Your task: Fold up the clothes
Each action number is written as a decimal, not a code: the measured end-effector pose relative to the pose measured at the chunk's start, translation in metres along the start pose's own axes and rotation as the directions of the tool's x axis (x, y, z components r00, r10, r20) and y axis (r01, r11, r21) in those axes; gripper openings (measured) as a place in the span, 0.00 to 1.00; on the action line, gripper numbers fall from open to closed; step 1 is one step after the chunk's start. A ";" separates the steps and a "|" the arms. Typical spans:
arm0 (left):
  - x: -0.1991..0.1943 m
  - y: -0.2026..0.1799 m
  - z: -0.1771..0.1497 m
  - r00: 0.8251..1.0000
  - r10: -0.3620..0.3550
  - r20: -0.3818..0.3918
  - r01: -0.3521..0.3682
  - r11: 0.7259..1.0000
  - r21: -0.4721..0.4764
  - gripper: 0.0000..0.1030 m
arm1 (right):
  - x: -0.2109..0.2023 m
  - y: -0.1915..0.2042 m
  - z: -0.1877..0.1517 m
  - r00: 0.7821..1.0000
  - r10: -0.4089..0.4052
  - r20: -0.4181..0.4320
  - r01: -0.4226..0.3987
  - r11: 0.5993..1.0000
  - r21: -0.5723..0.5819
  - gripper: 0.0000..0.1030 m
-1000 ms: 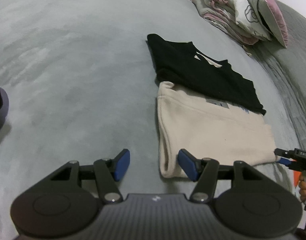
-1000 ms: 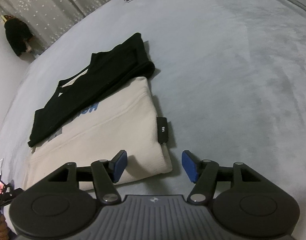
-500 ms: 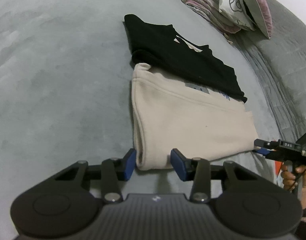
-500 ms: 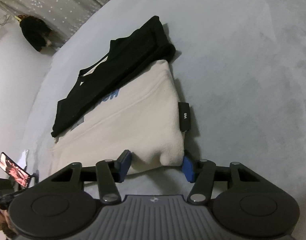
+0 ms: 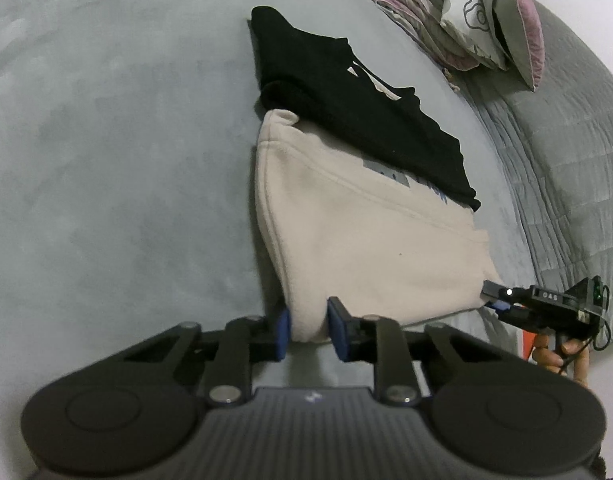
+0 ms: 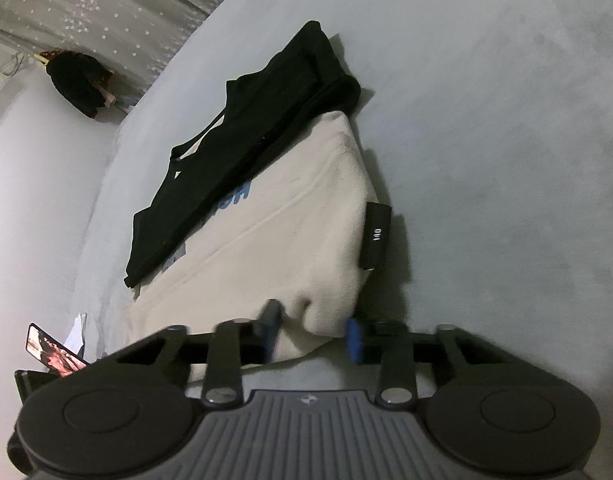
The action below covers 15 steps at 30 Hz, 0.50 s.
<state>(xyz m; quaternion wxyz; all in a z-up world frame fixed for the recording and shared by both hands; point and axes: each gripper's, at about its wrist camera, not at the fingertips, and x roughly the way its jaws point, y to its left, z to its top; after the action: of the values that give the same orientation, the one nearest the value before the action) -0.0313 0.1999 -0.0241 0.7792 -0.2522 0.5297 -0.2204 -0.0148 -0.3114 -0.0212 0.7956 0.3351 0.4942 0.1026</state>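
A folded cream sweatshirt (image 5: 366,240) lies on the grey bed cover (image 5: 106,160), and a folded black shirt (image 5: 354,100) overlaps its far edge. My left gripper (image 5: 310,328) is closing, its blue pads pressing the sweatshirt's near left corner. In the right wrist view my right gripper (image 6: 312,336) is also closing, with the near right corner of the sweatshirt (image 6: 274,248) bunched between its pads. A black tag (image 6: 376,236) hangs on that side edge. The left view shows the right gripper (image 5: 492,299) at the far corner, held by a hand (image 5: 558,352).
A pile of pink and white bedding (image 5: 466,12) and a grey quilt (image 5: 566,160) lie to the right of the clothes. A lit phone (image 6: 52,350) stands at the lower left. A dark bundle (image 6: 78,80) sits by a spotted curtain (image 6: 86,8).
Both grippers came forward and down onto the sweatshirt's near corners. Their jaws went from wide apart to pinching the cloth, which now bunches between the pads.
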 end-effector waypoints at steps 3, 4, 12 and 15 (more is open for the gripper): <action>-0.001 0.001 0.000 1.000 -0.020 0.016 0.020 1.000 -0.018 0.17 | 0.000 -0.003 0.002 1.000 0.028 0.006 -0.028 0.999 0.026 0.22; -0.001 0.002 0.000 0.999 -0.031 0.024 0.032 0.999 -0.026 0.16 | 0.000 -0.003 0.002 0.999 0.042 0.012 -0.043 0.998 0.035 0.21; -0.016 0.010 0.008 0.974 -0.184 0.134 0.198 0.975 -0.103 0.16 | -0.010 -0.008 0.014 0.966 0.233 0.115 -0.246 0.961 0.124 0.19; -0.020 0.011 0.014 0.956 -0.221 0.191 0.247 0.961 -0.127 0.16 | -0.011 -0.004 0.020 0.944 0.288 0.160 -0.308 0.944 0.120 0.19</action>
<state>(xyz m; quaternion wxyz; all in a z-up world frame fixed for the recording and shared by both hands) -0.0240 0.2236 -0.0123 0.7700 -0.3894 0.4406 -0.2477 -0.0043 -0.3285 -0.0099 0.7774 0.4687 0.3867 0.1626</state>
